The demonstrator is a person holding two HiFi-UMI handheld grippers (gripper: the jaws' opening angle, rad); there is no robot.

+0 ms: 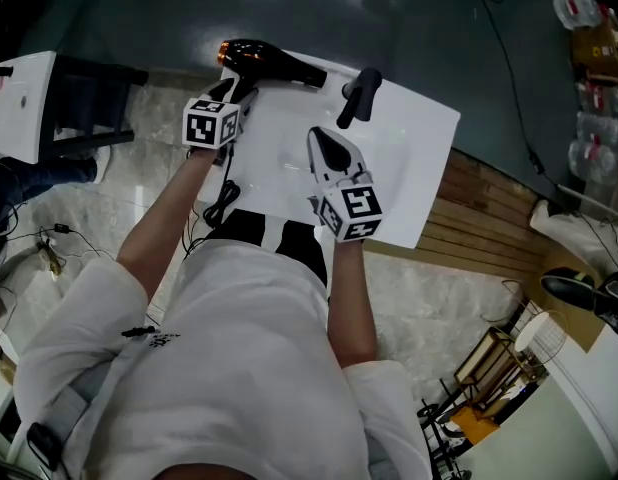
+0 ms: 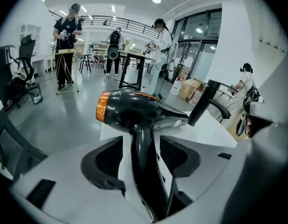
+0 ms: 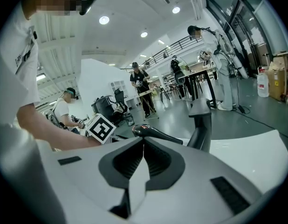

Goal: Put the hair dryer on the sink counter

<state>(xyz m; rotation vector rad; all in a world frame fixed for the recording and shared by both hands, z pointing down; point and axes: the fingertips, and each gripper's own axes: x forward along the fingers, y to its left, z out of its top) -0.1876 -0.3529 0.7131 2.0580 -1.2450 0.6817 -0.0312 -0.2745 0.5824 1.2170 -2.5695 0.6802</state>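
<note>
The black hair dryer (image 1: 269, 61) with an orange rear ring lies on the far left corner of the white sink counter (image 1: 419, 158), nozzle pointing right toward the black faucet (image 1: 359, 96). My left gripper (image 1: 234, 86) is at its handle. In the left gripper view the handle (image 2: 144, 162) stands between the pads with a thin gap on each side, so the left gripper (image 2: 141, 155) is open around it. My right gripper (image 1: 329, 143) hovers over the counter's middle, shut and empty. In the right gripper view its pads (image 3: 134, 160) meet, with the hair dryer (image 3: 155, 133) beyond.
The dryer's black cord (image 1: 221, 203) hangs off the counter's near left edge. A black chair (image 1: 89, 98) and white desk stand to the left, a wooden floor strip (image 1: 489, 218) to the right. The faucet (image 2: 204, 101) rises right of the dryer. Several people stand in the hall beyond.
</note>
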